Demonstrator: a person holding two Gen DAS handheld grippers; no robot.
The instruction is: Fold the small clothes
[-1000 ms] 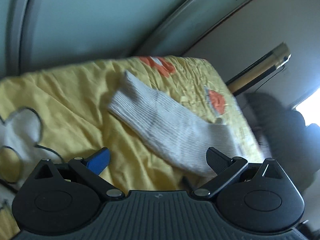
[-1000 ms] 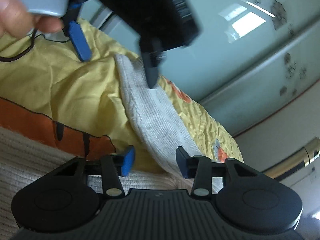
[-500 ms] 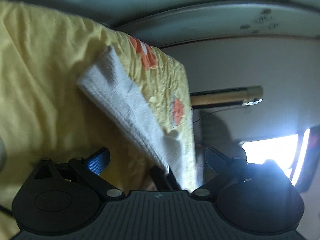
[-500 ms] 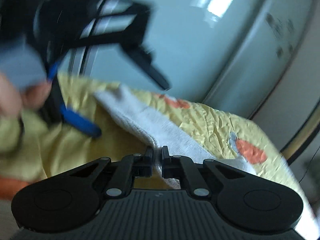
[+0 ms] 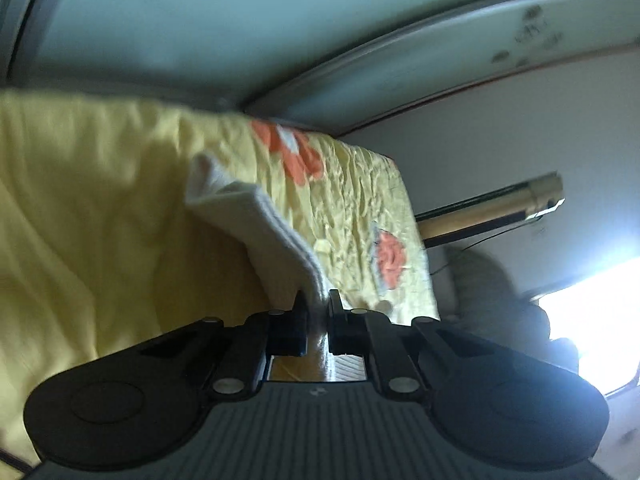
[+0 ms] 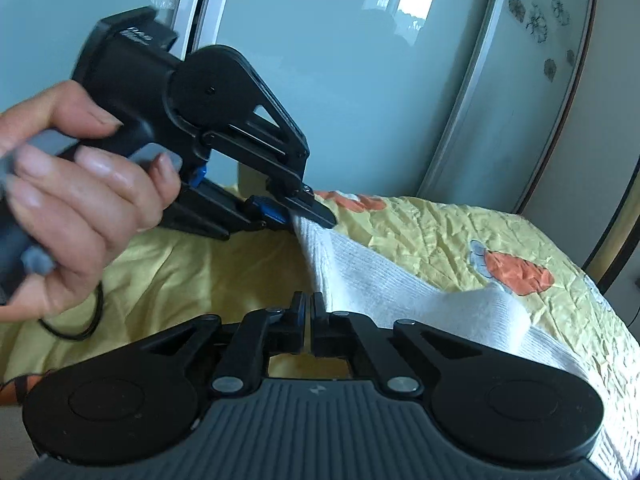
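Note:
A white ribbed sock (image 6: 400,284) lies on a yellow quilt (image 6: 440,236). My right gripper (image 6: 311,300) is shut on the sock's near edge. My left gripper (image 6: 308,212) shows in the right wrist view, held by a hand (image 6: 72,184), and is shut on the sock's far corner. In the left wrist view the left gripper (image 5: 318,300) pinches the sock (image 5: 256,220), which stretches away over the quilt (image 5: 100,208) and is lifted off it near the jaws.
Glass sliding doors (image 6: 320,80) with metal frames stand behind the bed. A brass rod (image 5: 500,204) leans by the white wall. A bright window (image 5: 596,320) is at the right. The quilt has orange patches (image 6: 516,268).
My left gripper has closed on the sock; it was open one second ago. My right gripper closed on the sock half a second ago and still holds it. The sock is lifted between both.

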